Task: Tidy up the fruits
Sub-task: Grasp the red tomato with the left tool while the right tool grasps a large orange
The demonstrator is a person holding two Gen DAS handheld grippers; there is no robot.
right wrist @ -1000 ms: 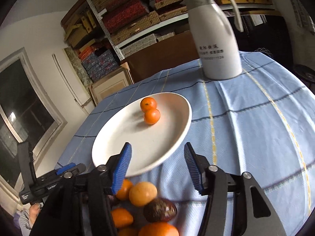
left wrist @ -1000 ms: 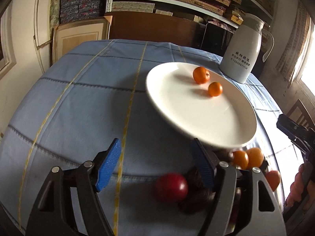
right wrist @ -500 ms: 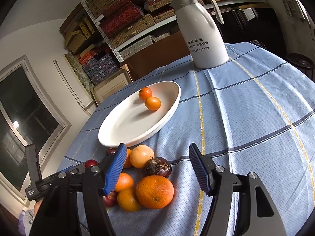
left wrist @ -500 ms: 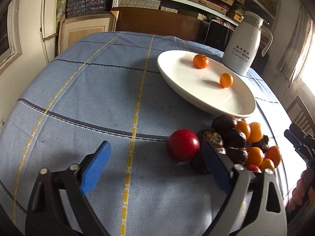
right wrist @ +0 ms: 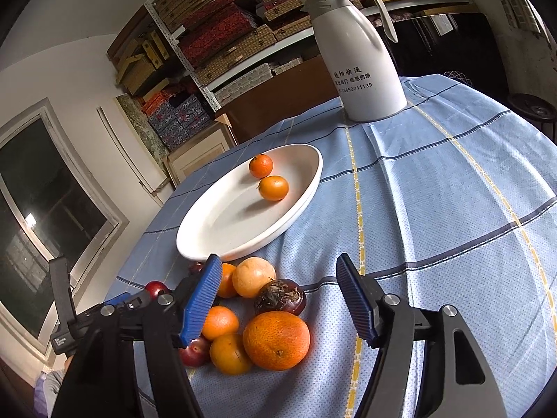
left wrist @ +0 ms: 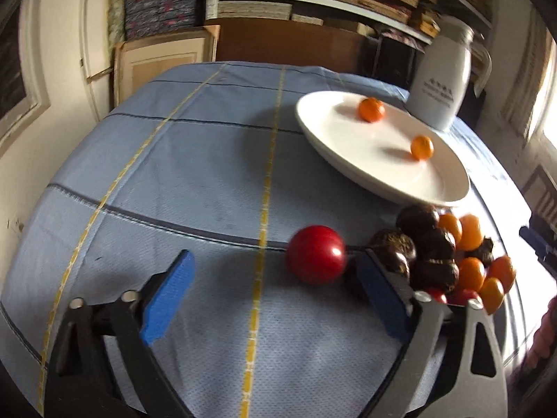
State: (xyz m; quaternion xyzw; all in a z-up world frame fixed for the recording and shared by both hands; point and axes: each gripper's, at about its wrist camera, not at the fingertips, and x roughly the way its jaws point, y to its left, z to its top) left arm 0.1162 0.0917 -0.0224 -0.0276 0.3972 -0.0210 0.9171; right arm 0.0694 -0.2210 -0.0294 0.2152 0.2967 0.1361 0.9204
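A white oval plate (left wrist: 348, 146) (right wrist: 222, 230) on the blue tablecloth holds two small oranges (left wrist: 371, 109) (right wrist: 273, 188). A pile of fruit lies in front of it: a red apple (left wrist: 316, 255), dark passion fruits (left wrist: 431, 244) (right wrist: 280, 296), small oranges (left wrist: 470, 231) and a large orange (right wrist: 276, 339). My left gripper (left wrist: 275, 299) is open and empty, with the red apple just inside its right finger. My right gripper (right wrist: 278, 299) is open and empty above the pile.
A white thermos jug (right wrist: 358, 55) (left wrist: 440, 80) stands behind the plate. Shelves with stacked boxes (right wrist: 222, 31) line the back wall. A wooden panel (left wrist: 163, 59) leans beyond the table's far edge. The left gripper shows at the lower left of the right wrist view (right wrist: 115, 308).
Both grippers have pulled back from the plate toward the fruit pile. The left gripper has then moved closer to the red apple. Both stay open and empty.
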